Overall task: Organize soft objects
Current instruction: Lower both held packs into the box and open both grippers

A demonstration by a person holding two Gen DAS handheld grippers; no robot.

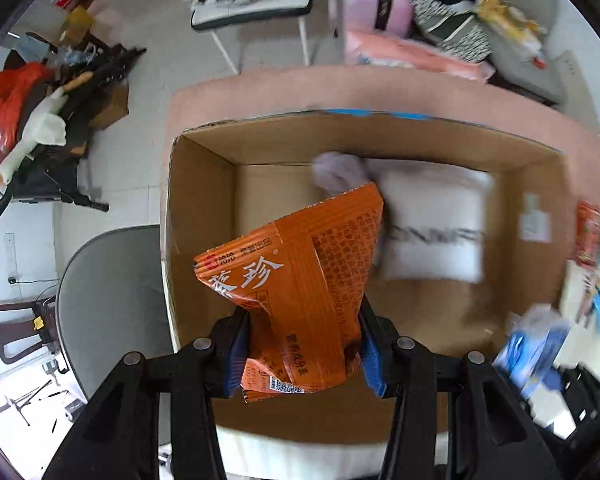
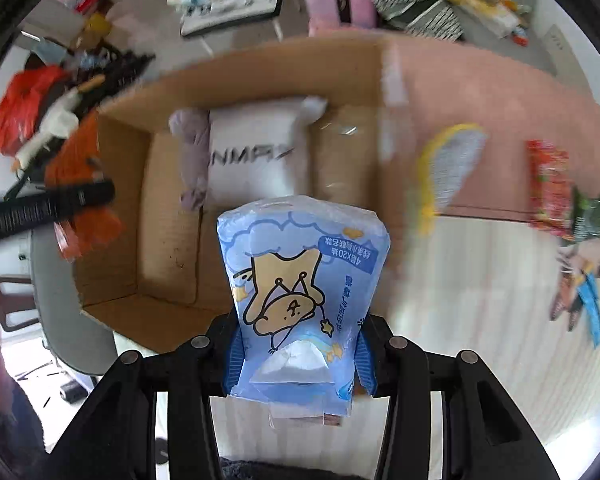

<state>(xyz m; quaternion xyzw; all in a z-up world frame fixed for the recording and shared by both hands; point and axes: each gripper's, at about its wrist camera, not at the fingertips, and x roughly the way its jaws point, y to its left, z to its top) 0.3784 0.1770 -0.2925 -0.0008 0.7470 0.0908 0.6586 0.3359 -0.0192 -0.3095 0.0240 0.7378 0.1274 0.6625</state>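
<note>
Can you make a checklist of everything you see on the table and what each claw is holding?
Surface: pale wooden table with pink cloth.
Job's things: open brown cardboard box holding white pillow and lilac cloth.
Clutter: red snack packets, yellow-rimmed grey pad.
Grippers: left gripper clamps orange foil packet; right gripper clamps blue tissue pack.
Cables: nothing seen.
Surroundings: grey chair, white goose toy.

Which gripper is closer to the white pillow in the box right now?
Left, as far as I can judge. The left gripper holds the orange packet over the box, just short of the white pillow. The right gripper, holding the blue tissue pack, sits by the box's near edge.
</note>
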